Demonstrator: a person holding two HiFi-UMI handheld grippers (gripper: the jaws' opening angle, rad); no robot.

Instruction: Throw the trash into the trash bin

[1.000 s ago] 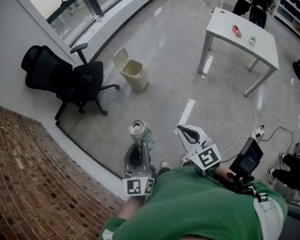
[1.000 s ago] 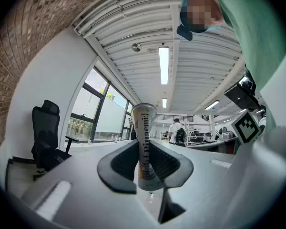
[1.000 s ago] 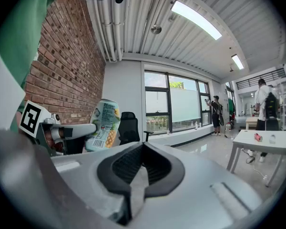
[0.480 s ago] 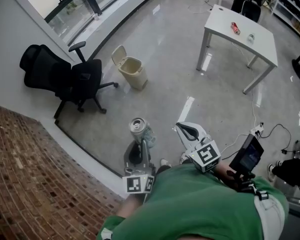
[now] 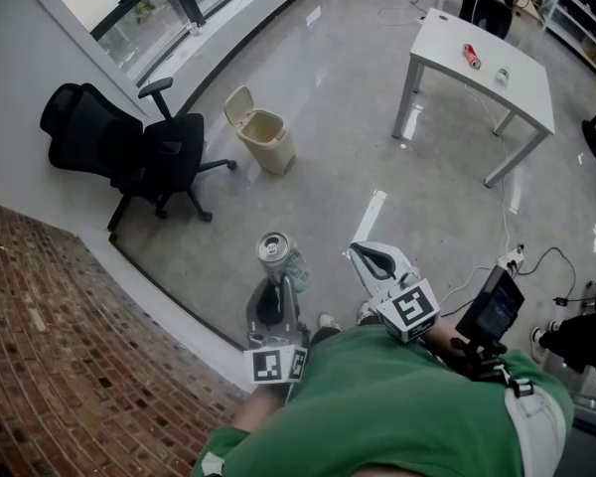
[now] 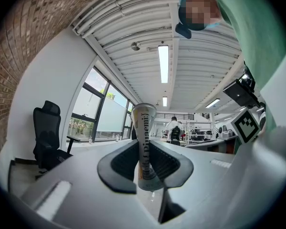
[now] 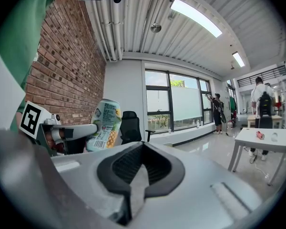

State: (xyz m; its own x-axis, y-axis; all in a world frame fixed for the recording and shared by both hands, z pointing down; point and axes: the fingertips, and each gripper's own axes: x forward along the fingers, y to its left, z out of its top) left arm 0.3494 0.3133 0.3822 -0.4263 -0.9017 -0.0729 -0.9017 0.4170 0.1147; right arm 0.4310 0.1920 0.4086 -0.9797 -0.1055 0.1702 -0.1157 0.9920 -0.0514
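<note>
Ahead of the person, across open floor, the beige trash bin [image 5: 263, 142] stands beside a black office chair [image 5: 129, 157], well apart from both grippers. Its lid appears to be tipped up, leaving the mouth open, though at this range we cannot confirm what is inside.

1. Left gripper [image 5: 281, 284]: the jaws are partly closed and clamped on a drink can [image 5: 276, 256]. In the left gripper view, the can [image 6: 144, 137] stands upright between the two pads, top end away from the camera.
2. Right gripper [image 5: 366, 258]: in the right gripper view, the jaws of the right gripper [image 7: 133, 175] are closed together with nothing between them. It is idle beside the left one.

We judge the step in hand to be transport: the trash is secured but not yet delivered.

Next move: we close the distance to the bin, bring the can directly over the open mouth clear of the chair, then spread the left jaws to release it.
</note>
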